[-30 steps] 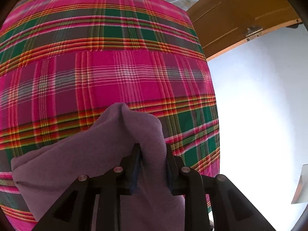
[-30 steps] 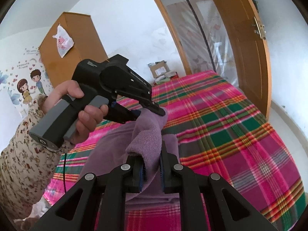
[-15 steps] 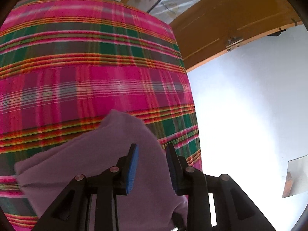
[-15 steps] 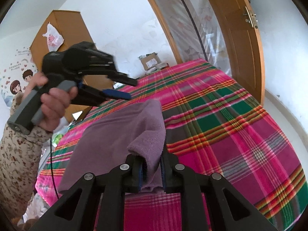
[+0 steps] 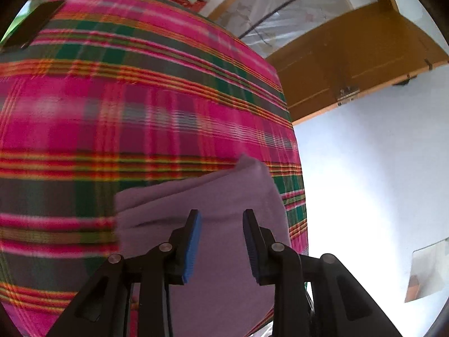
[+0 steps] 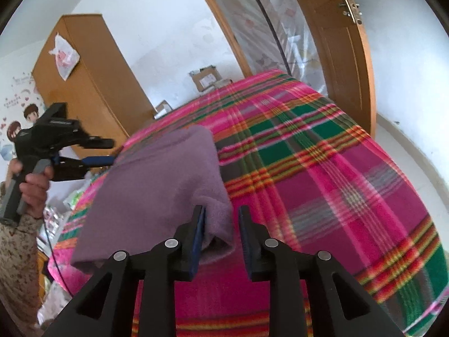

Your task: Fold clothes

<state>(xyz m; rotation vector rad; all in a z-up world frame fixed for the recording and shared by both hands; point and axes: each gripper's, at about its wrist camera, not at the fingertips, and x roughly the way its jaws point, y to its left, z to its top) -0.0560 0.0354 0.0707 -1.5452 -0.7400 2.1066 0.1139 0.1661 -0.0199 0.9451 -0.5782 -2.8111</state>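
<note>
while the purple garment (image 6: 165, 185) lies folded on the plaid bedspread (image 6: 322, 168), near the bed's near edge, both grippers stand released around it. the right gripper (image 6: 221, 224) has just been opening its jaws; the garment's thick folded corner sits between the blue pads (image 6: 199, 234), close against the left one, but the right pad stands clear of the cloth, so nothing is clamped. the left gripper (image 5: 221, 238), seen from its own camera, hangs above the garment (image 5: 213, 210) with its jaws parted and nothing between them; they too have just been opening. from the right wrist view, that left gripper (image 6: 103, 151) is held by a hand (image 6: 35, 188) in a floral sleeve (image 6: 16, 255), just beside the garment's far edge, apart from it. beyond the bedspread stand a wooden wardrobe (image 6: 92, 78) and a wooden door (image 6: 345, 64).
</note>
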